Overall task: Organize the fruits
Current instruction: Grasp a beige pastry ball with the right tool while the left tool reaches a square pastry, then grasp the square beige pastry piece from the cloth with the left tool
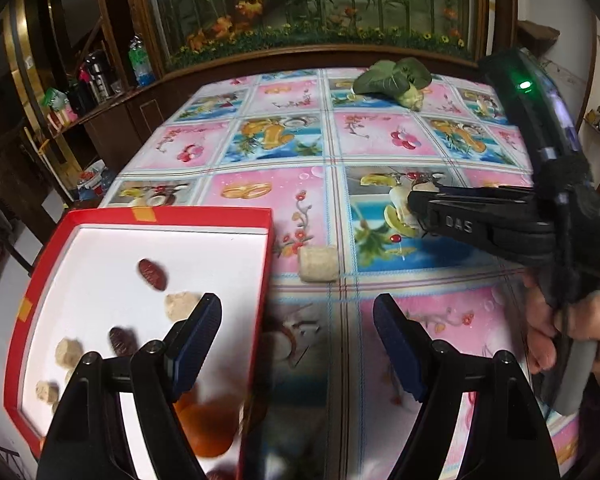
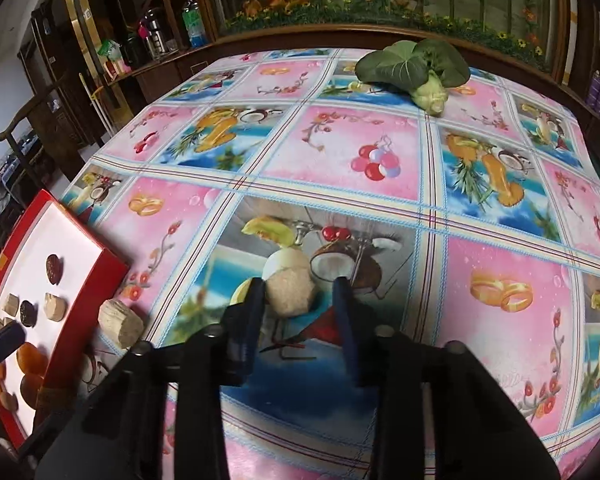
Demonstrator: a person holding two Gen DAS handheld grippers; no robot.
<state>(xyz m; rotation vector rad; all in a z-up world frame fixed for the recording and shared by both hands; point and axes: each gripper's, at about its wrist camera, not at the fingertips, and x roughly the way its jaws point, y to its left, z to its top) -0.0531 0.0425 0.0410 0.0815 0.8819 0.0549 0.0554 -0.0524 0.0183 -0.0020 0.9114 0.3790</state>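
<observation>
Beige chunk [image 2: 290,294] sits mid-bench between the right tool's [image 2: 300,300] narrowed, not visibly pressing fingers, while the left tool [image 1: 298,318] hangs spread over the red tray's [image 1: 260,280] right edge.

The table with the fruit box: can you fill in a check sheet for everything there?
Surface: table under a fruit-print cloth.
Job's things: red box holding dates, pale chunks and oranges; pale chunk between the right gripper's fingers; another chunk on the cloth beside the box.
Clutter: leafy green vegetable at the far edge.
Grippers: left gripper open, empty; right gripper around the chunk, gap on one side.
Cables: nothing seen.
Surroundings: wooden shelf with bottles, plant display behind.
</observation>
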